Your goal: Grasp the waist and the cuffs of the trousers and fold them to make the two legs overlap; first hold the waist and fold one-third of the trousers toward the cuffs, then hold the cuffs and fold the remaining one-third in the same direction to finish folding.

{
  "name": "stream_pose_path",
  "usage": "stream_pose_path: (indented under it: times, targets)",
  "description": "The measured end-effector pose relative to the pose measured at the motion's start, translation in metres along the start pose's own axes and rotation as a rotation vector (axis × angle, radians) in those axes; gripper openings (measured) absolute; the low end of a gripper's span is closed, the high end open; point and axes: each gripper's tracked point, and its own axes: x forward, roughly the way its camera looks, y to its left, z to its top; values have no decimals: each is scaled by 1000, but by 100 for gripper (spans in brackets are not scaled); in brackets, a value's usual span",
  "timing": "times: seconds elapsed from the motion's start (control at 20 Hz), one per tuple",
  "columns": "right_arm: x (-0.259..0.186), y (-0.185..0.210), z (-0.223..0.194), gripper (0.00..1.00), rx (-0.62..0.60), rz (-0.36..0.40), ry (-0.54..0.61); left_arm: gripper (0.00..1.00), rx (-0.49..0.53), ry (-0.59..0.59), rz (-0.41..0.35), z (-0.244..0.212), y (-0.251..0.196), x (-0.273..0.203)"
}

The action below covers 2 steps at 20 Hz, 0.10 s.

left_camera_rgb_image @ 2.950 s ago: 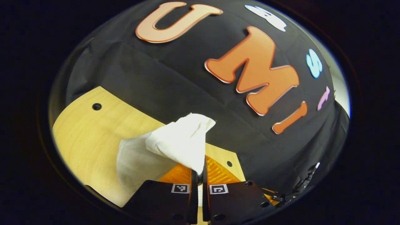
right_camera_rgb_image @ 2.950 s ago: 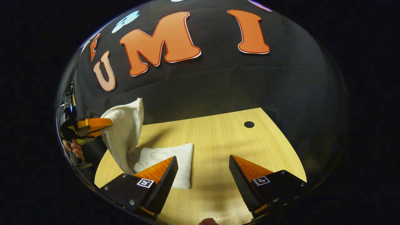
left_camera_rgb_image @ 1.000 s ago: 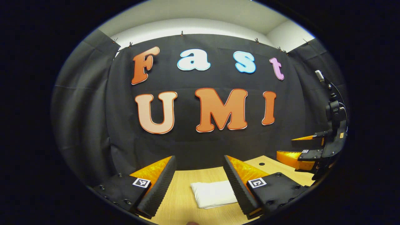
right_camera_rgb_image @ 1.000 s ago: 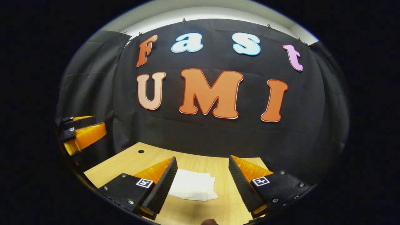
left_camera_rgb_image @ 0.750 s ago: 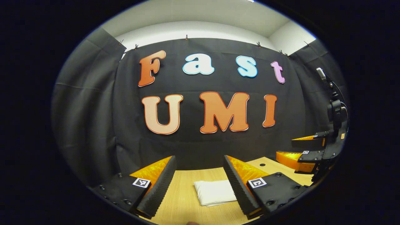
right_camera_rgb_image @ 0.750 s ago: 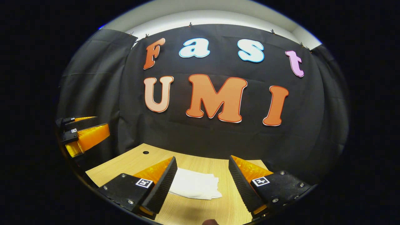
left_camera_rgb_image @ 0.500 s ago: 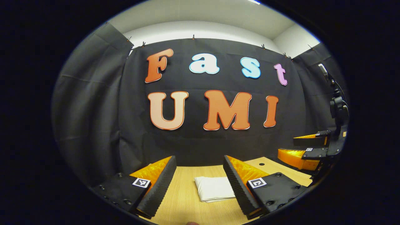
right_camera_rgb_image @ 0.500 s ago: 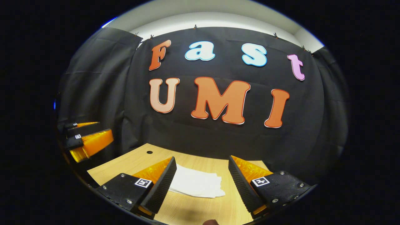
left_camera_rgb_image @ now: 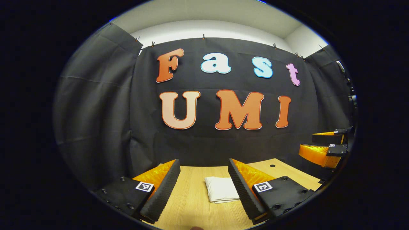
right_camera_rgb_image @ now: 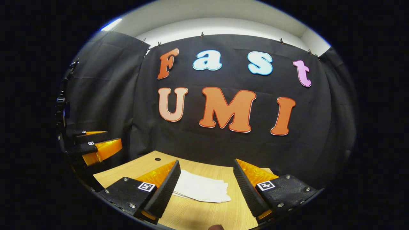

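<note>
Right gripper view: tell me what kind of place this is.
Probably a recording booth: black cloth wall clipped up as a backdrop, a light wooden table bearing folded white trousers, and open handheld grippers over it.

wooden table (left_camera_rgb_image: 191, 204) with round hole (left_camera_rgb_image: 272, 165), black cloth wall (right_camera_rgb_image: 105, 95)

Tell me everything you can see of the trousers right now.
The trousers are white, soft-looking cloth, folded into a small flat rectangular bundle with layered edges showing. They lie on the wooden table, also seen in the left gripper view. Neither gripper touches them; both are open and apart from the bundle.
</note>
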Motion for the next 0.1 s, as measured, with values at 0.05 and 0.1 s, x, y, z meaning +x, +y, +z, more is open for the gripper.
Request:
stream_pose_path:
  times: [0.05,0.1]
  targets:
    - [-1,-4,2,99,-6,7,-4,100,8,-12,8,6,-3,0]
    - [-2,-10,2,99,-16,10,-10,100,12,-23,14,11,-10,-1]
